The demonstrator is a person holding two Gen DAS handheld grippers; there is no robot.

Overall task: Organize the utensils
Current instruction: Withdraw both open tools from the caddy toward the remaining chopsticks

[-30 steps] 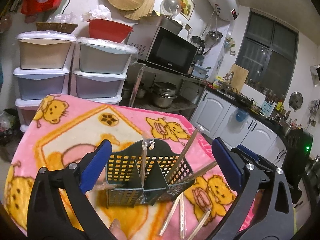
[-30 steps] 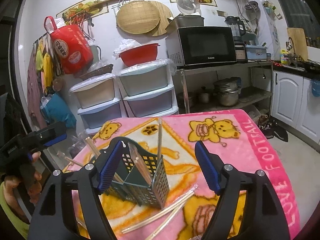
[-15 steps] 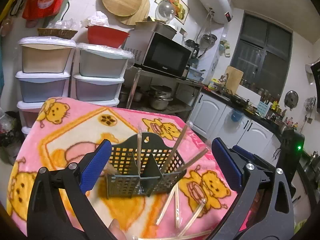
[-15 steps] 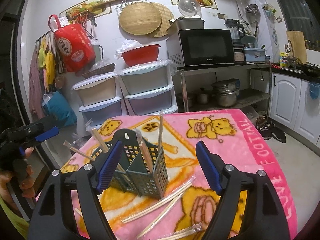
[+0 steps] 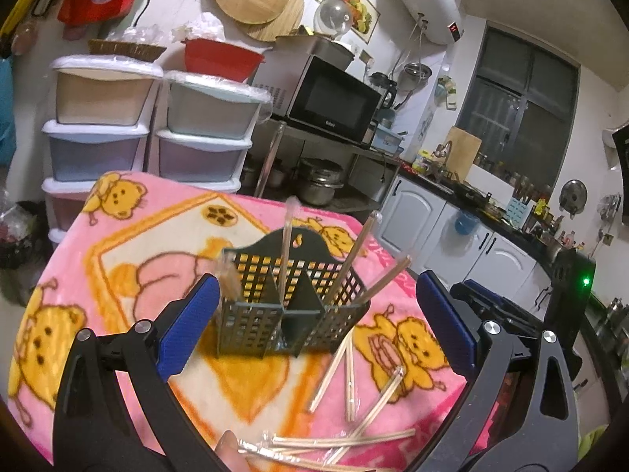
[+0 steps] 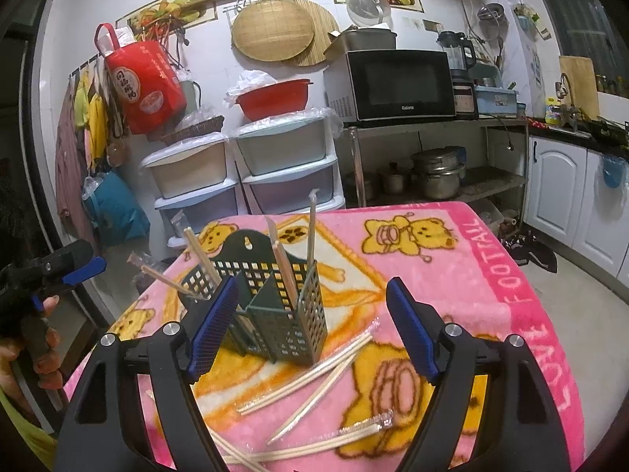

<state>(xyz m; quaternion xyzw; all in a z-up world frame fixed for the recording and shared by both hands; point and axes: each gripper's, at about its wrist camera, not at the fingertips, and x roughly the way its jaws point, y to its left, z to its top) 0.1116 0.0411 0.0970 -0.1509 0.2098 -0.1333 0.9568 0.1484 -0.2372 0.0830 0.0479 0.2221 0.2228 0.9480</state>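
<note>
A dark green perforated utensil caddy stands upright on the pink bear blanket, with several wrapped chopsticks standing in its compartments. More wrapped chopsticks lie loose on the blanket in front of it. My left gripper is open and empty, above and in front of the caddy. In the right wrist view the caddy sits between the fingers of my right gripper, which is open and empty. Loose chopsticks lie below it. The left gripper shows at the far left.
Stacked plastic drawers stand behind the table. A shelf rack with a microwave and pots stands beside them. White cabinets run along the right. The blanket's edge drops off at the right.
Both grippers have pulled back and up from the caddy. More loose chopsticks on the blanket have come into view. Both stay open.
</note>
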